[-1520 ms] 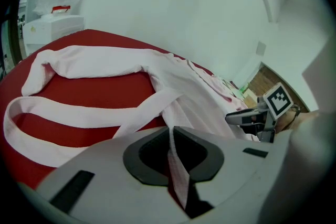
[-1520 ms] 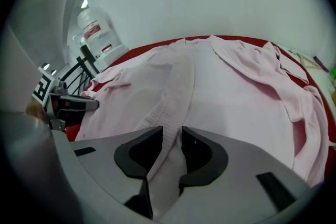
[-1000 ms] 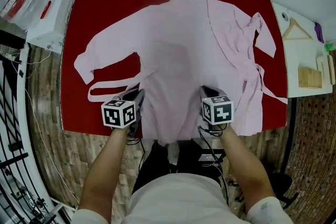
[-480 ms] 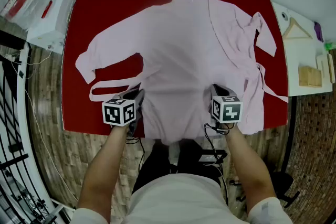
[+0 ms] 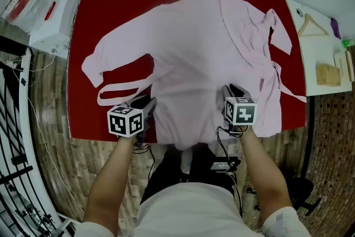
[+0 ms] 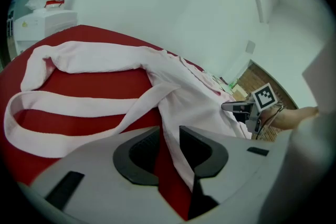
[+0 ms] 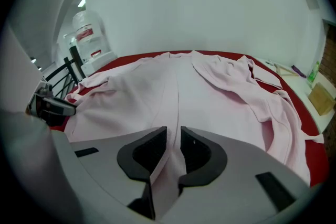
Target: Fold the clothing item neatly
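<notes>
Set against a white wall, a red table (image 5: 111, 8) is largely covered by a pink robe (image 5: 194, 47), spread flat with its hem at the near edge and its collar at the far edge.

Nearest, at the hem, the left gripper (image 5: 148, 101) is held low over the robe's left side edge. Its jaws have just been opening and stand slightly apart, with the cloth edge and bare table seen between them and nothing pinched. The right gripper (image 5: 232, 89) is placed at the hem further right. Its jaws have also just been opening, and a raised ridge of cloth lies in the narrow gap. The pads appear to have let go, though this cannot be made out for certain.

Further off, a belt (image 5: 119, 89) is looped beside the left sleeve (image 5: 105, 55).

The robe is judged light, soft and limp, so it will sag and wrinkle when lifted. It is best taken at two hem corners or side seams, pinched through all layers and kept taut.
</notes>
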`<state>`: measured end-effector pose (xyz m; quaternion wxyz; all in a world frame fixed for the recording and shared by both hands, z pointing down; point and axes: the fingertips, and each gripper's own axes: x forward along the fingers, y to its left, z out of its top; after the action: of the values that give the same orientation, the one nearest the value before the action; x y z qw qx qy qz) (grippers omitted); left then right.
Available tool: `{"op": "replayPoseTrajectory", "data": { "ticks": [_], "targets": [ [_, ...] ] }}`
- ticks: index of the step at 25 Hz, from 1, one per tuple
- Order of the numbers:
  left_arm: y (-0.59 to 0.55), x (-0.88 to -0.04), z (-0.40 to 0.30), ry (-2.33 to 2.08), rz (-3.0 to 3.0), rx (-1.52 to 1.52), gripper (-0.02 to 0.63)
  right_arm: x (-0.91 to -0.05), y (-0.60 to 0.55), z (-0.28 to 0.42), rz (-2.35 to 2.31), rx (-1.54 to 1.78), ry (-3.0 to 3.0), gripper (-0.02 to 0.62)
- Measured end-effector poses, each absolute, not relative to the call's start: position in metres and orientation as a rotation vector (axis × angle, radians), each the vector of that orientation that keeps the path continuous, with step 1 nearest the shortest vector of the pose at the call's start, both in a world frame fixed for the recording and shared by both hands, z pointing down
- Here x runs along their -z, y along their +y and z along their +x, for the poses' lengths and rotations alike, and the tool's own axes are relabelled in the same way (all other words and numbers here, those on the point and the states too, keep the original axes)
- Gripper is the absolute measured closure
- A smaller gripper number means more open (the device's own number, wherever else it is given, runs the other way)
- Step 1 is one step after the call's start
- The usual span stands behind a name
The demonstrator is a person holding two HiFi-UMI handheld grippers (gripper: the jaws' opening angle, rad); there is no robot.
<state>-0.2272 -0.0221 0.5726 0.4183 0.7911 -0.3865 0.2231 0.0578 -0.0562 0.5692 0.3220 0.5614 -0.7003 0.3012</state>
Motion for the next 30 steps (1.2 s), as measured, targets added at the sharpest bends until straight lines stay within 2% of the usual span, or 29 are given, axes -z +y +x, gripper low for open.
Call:
{"op": "replayPoseTrajectory", "data": {
  "ticks": [4,18,30],
  "targets": [
    [0.006,-0.567,-0.228,-0.913,1.992,-0.571,0.492,-0.562,-0.039,0.057,1.487,-0.819,-1.85,0.506],
    [0.098,-0.576,-0.219,-0.807,1.946,-0.657,0.491,-0.564,0.055,0.038,1.422,-0.941,-1.859,0.506],
    [0.128,-0.588,-0.213,-0.957,1.835,-0.653,0.492,-0.58,0.124,0.003,1.181,-1.131,-1.937,0.506]
  ]
}}
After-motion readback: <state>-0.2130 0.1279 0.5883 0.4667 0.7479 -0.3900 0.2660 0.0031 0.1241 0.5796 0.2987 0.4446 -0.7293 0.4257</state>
